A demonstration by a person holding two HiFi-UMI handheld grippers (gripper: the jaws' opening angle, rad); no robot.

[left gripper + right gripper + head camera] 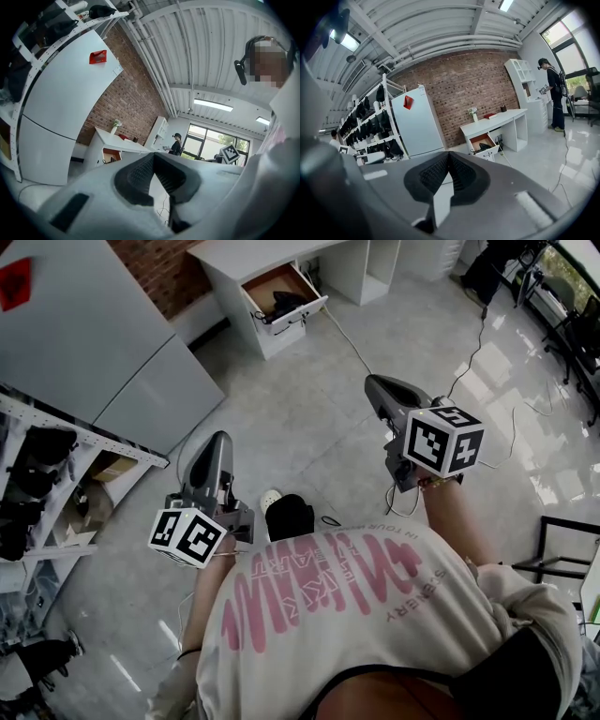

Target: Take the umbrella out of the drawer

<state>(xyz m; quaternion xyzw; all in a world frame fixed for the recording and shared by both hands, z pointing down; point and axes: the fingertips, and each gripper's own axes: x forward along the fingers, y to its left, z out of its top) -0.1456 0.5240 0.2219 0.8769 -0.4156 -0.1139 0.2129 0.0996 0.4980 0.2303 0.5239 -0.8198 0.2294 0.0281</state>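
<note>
- Left gripper (217,444): jaws pressed together at the tips, nothing between them; held level at the person's side.
- Right gripper (377,388): jaws likewise closed and empty; tilted slightly down, aimed toward the white desk (253,254).
- Drawer (298,311) of the desk stands pulled open.
- Umbrella (287,304): dark bundle lying inside the open drawer, well apart from both grippers.
- Person stands on the tiled floor (309,409), well away from the desk.
</note>
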